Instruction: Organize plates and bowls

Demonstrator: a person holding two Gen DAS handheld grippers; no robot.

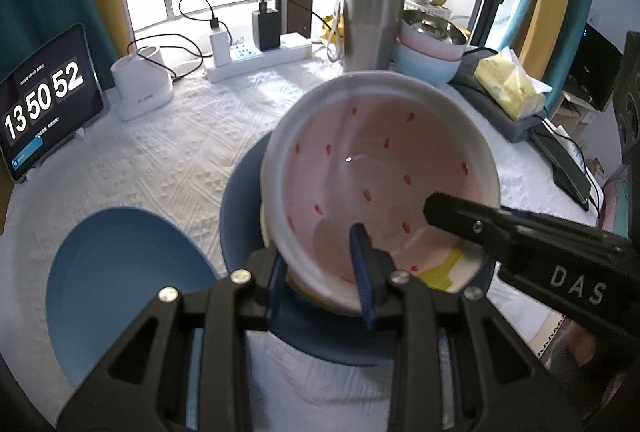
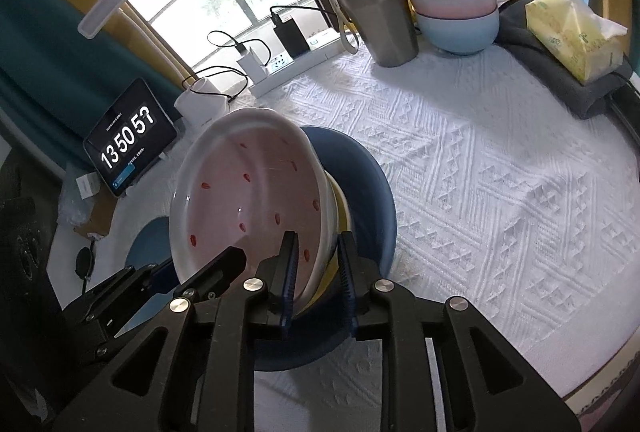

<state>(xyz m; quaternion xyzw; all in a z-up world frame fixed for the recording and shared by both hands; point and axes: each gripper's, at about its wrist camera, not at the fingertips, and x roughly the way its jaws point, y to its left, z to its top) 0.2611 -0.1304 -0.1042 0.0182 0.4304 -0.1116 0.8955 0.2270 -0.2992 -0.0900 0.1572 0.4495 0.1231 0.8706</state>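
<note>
Two hand-held grippers lower a pink bowl (image 1: 380, 167) with red seed marks into a yellow-trimmed bowl (image 1: 444, 272) that sits in a dark blue plate (image 1: 240, 207) at the centre of a white tablecloth (image 2: 500, 191). The left gripper (image 1: 320, 276) is clenched on the pink bowl's near rim at 6 o'clock, one pad inside and one outside. The right gripper (image 2: 318, 272) straddles the rim of the stack at 4 o'clock in the left view; its jaws appear to stand slightly slack, no longer pinching. A second blue plate (image 1: 120, 280) lies at 8 o'clock, and stacked pastel bowls (image 2: 456, 19) wait at 1 o'clock beside a steel tumbler (image 2: 372, 7). The nesting step looks nearly done; next, the bowl needs settling level before both grippers let go.
</note>
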